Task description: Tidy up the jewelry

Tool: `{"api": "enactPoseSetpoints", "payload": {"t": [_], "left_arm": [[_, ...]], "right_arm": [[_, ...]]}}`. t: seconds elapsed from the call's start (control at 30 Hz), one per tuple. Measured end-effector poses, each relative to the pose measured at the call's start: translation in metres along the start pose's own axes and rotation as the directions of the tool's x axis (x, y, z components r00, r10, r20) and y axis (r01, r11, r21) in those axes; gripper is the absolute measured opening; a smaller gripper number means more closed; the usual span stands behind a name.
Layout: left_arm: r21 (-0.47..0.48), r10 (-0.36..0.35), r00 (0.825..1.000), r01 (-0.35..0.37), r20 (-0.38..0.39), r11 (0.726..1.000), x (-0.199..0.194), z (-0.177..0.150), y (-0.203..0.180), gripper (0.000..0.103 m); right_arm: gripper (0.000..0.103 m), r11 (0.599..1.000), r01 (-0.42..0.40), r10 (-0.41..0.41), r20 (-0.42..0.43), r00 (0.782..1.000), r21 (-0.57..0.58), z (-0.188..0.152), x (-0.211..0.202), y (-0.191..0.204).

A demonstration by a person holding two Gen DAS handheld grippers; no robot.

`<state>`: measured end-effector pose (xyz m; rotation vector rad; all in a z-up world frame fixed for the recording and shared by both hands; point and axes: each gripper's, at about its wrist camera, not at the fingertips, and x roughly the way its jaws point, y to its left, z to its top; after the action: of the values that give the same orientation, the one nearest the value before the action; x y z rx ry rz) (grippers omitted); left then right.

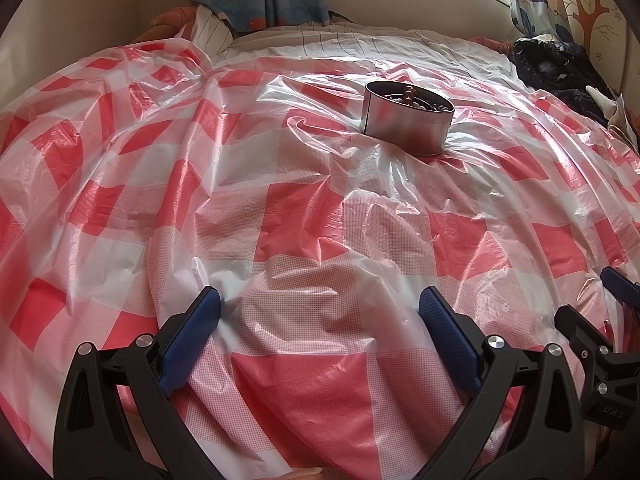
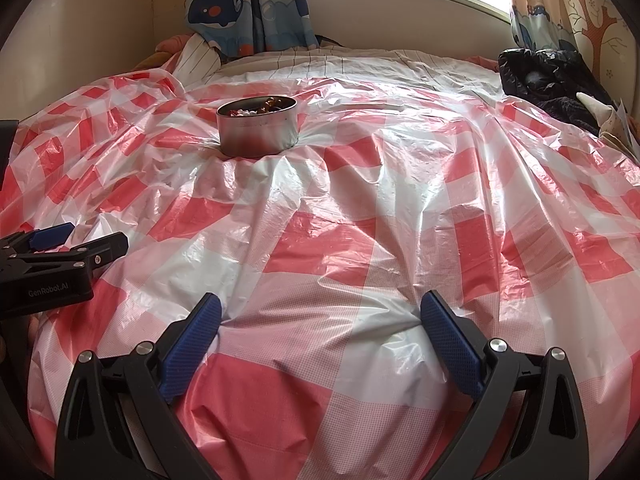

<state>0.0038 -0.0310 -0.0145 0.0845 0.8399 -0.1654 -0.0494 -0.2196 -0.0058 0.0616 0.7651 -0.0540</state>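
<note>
A bed (image 2: 360, 60) is seen filling both views, and most of it is covered by a crinkled plastic sheet (image 2: 340, 248) in red and white checks. Striped bedding is left bare along the far edge, below a window sill. Whale-print curtains (image 2: 248, 4) are hung behind the bed, and a dark heap of clothing (image 2: 548, 80) is piled at its far right corner.

A round metal tin (image 2: 258, 128) is set upright on the sheet, in the far half of the bed; the plastic is puckered around its base. Beaded jewelry (image 2: 256, 110) is held inside it, with white, red and amber beads seen at the rim in the right wrist view.

The left tongs (image 1: 320, 320) are held wide apart and empty, low over the near part of the sheet, well short of the tin. The right tongs (image 2: 320, 320) are likewise spread wide with nothing between them, low over the sheet. The two are kept side by side, each caught at the edge of the other's view.
</note>
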Motion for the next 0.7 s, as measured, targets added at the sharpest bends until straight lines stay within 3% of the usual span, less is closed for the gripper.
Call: {"api": "enactPoseSetpoints", "payload": {"t": [0.7], "left_arm": [[0.003,0.002,1.000,-0.002,-0.003,1.000,0.0013,-0.0002,-0.0002,0.096]], "right_arm": [[0.095,1.000,0.001,-0.001,-0.001,1.000,-0.001,0.0001,0.0001,0.0008]]}}
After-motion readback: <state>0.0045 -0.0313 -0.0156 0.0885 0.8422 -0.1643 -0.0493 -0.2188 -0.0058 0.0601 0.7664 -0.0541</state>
